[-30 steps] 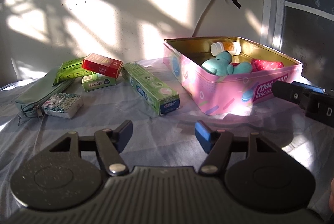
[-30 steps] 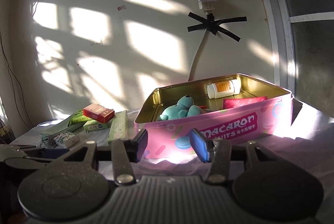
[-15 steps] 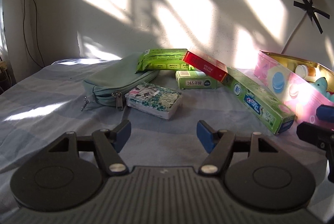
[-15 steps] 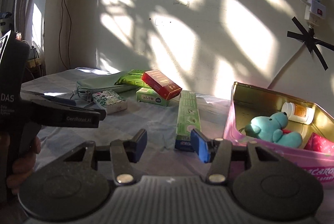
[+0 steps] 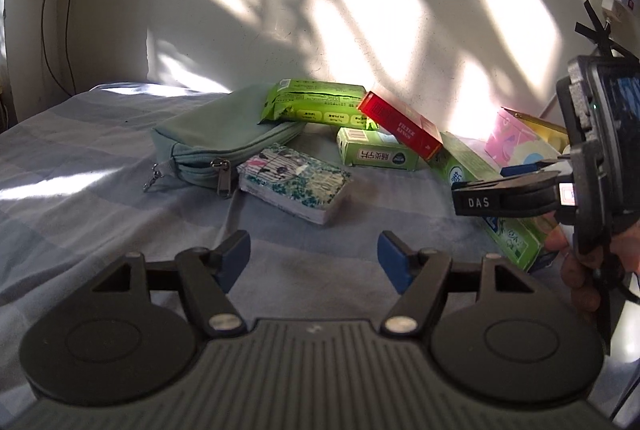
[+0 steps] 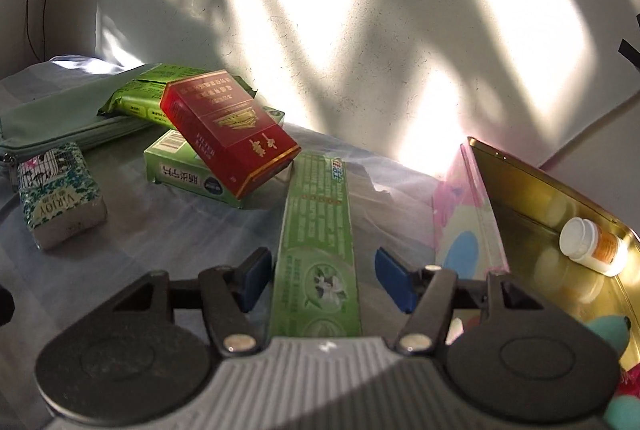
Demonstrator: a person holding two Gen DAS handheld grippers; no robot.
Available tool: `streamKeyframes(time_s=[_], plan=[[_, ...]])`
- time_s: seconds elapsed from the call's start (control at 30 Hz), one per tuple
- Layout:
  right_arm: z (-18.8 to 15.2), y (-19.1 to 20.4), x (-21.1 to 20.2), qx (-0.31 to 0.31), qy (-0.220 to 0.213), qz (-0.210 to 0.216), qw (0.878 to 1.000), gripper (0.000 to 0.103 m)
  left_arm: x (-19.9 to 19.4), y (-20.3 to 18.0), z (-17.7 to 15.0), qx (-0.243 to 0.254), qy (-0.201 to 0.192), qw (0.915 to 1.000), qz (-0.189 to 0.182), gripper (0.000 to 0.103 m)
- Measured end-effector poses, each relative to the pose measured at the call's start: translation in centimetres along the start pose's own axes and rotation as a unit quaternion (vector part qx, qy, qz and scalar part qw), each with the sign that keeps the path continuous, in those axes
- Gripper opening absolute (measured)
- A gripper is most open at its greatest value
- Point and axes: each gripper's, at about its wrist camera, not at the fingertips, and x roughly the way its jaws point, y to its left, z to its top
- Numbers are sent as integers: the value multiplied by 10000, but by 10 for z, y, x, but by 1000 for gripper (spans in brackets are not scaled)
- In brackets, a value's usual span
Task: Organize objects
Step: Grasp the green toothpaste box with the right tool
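- The right hand-held gripper is kept spread wide, with one blue pad on each side of the near end of the long green toothpaste box. The pads are not seen to press the box yet, so it is judged that a grasp is being prepared, not made.
- The toothpaste box is lying flat on the bed sheet, lengthwise along the fingers. This direction is judged to be the reason for the approach from its short end: the narrow width fits between the open fingers.
- The pink tin stands just to the right of the box, with its lid off. A white pill bottle and a teal soft toy are already lying inside it, so the tin is taken as the place where the things are collected.
- The left hand-held gripper is also released and holds nothing. It is held low over the bare sheet, in front of the tissue pack, probably so that it is ready for a next thing.
- The red cigarette box is leaning tilted on a small green box. Its lower corner is near the far end of the toothpaste box; whether they touch cannot be told.
- Behind them a green wipes packet rests on a grey-green zip pouch near the wall.
- If the toothpaste box is lifted, the red box could be disturbed, so a lift straight up is judged to be safer.
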Motion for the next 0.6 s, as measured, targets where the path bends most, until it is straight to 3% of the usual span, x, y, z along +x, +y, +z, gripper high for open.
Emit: streamKeyframes(time_s=[0.1,0.27,0.37,0.43,0.5,0.53,0.6], plan=[[1,-4,0,166,72,235,9996,42,3,6,1,-176,89,9998,-52,72],[-33,-1,-46,-184,-79,526,9984,42,3,9,1,-240,73,9995,-192,72],[-71,-4,-93,-649,-325,1086,9914,42,1,8,1,-198,17,9987,-464,72],[-96,-9,-121,-915,-452,1442,9843,42,-1,7,1,-205,23,9951,-970,72],[-122,-21,-151,-1211,-550,1855,9736,43,-1,5,0,-270,176,9850,-1697,72],[-131,-26,-162,-1241,-592,1911,9719,46,0,1,-1,-252,273,9790,-2005,72],[-147,-39,-182,-1056,-730,1763,9759,59,-3,-10,-3,-69,315,9732,-2277,72]])
